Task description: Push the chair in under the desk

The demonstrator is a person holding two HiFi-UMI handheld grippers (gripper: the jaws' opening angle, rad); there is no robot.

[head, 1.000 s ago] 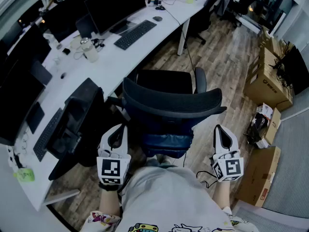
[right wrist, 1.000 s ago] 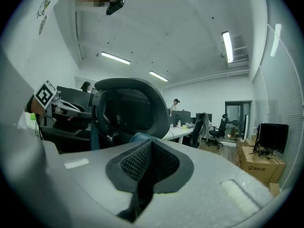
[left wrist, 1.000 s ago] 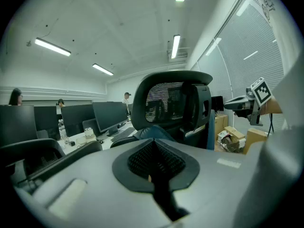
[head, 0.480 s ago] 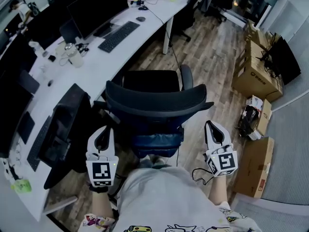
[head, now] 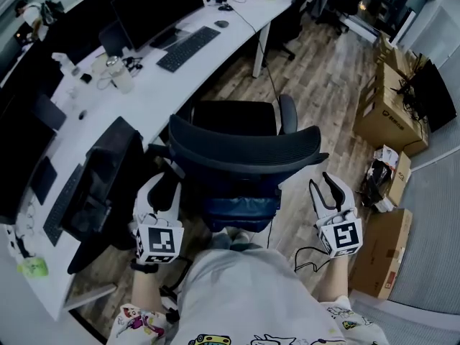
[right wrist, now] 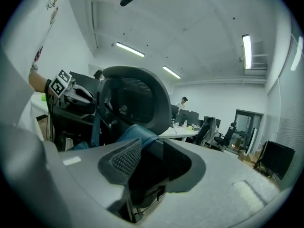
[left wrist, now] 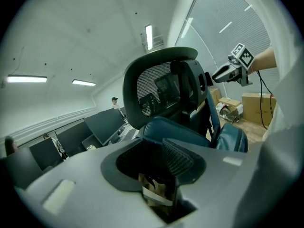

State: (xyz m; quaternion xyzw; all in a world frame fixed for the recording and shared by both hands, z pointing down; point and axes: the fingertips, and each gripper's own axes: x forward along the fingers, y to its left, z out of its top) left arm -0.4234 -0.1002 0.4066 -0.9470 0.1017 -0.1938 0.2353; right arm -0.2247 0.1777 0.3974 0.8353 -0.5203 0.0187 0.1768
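we flank the chair (head: 244, 149) with left gripper (head: 165, 187) and right gripper (head: 322, 184), both jaws apart and empty, the desk (head: 154, 92) edge just beyond it, its underside hidden.

The chair (head: 244, 149): in the head view its base and wheels are totally hidden under the seat and backrest, and both gripper views lose its lower half behind their own jaws. From above, the tip of the left gripper (head: 167, 189) blends into the dark chair frame, so I can't tell if it's touching or just beside. The surface (head: 180, 77) runs off the left and top edges, and the monitor (head: 18, 164) is cut off at the left too. The small clutter (head: 122, 74) is too tiny to name. The bottom edge cuts off the person's forearms, and the shirt (head: 244, 293) covers the floor right behind the chair. The cardboard box (head: 377, 254) sits partly behind the right gripper (head: 325, 184).
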